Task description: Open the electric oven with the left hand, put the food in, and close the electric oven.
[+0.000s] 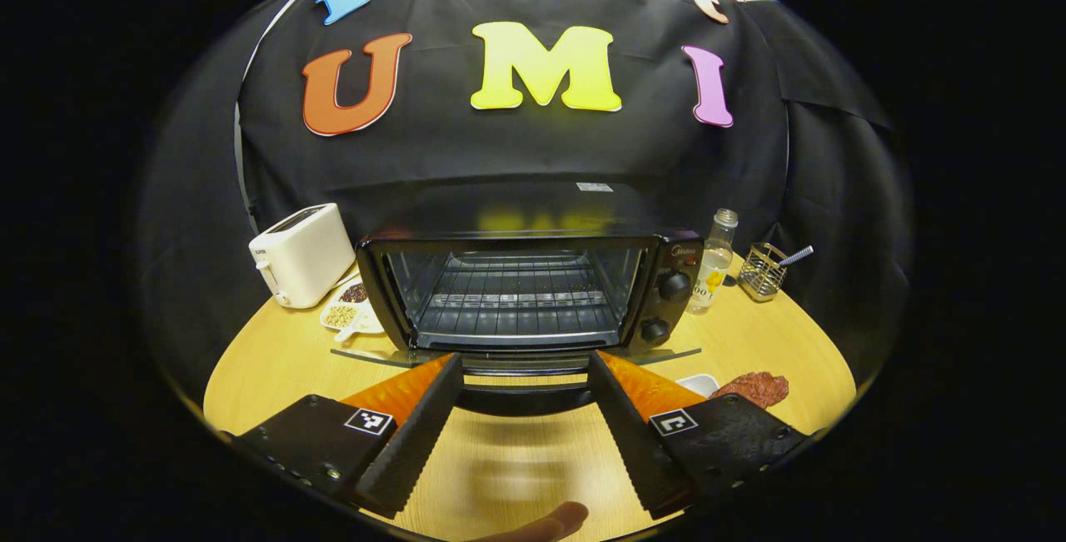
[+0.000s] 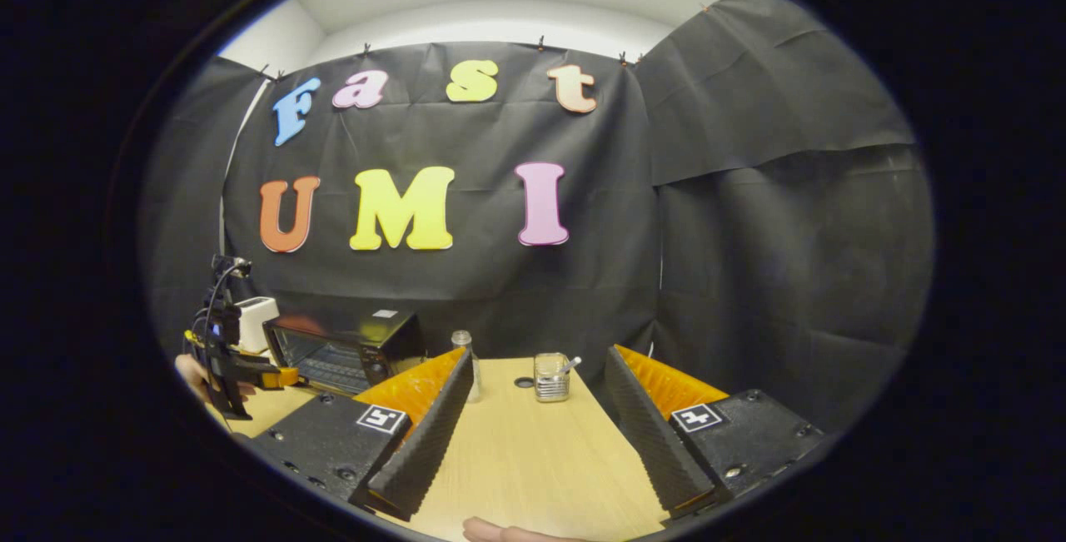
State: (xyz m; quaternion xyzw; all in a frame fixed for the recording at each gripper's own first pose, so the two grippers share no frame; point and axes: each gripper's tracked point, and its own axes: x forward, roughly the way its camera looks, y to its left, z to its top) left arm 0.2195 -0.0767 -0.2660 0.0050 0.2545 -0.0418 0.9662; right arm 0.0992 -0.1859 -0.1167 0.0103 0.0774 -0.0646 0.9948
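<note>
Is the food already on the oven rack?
No: the oven rack is bare and the food lies on the table beside the oven.

The light wooden table (image 1: 749, 342) carries the electric oven (image 1: 533, 292): left of it a white toaster (image 1: 301, 254) and snack plate (image 1: 350, 309), right of it a bottle (image 1: 716, 263), wire holder (image 1: 762, 271) and reddish food (image 1: 754, 388).

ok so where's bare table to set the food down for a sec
Bare wood lies between the open oven door and the left tongs, and right of the wire holder. Crowded: between toaster and oven, and by the meat.
</note>
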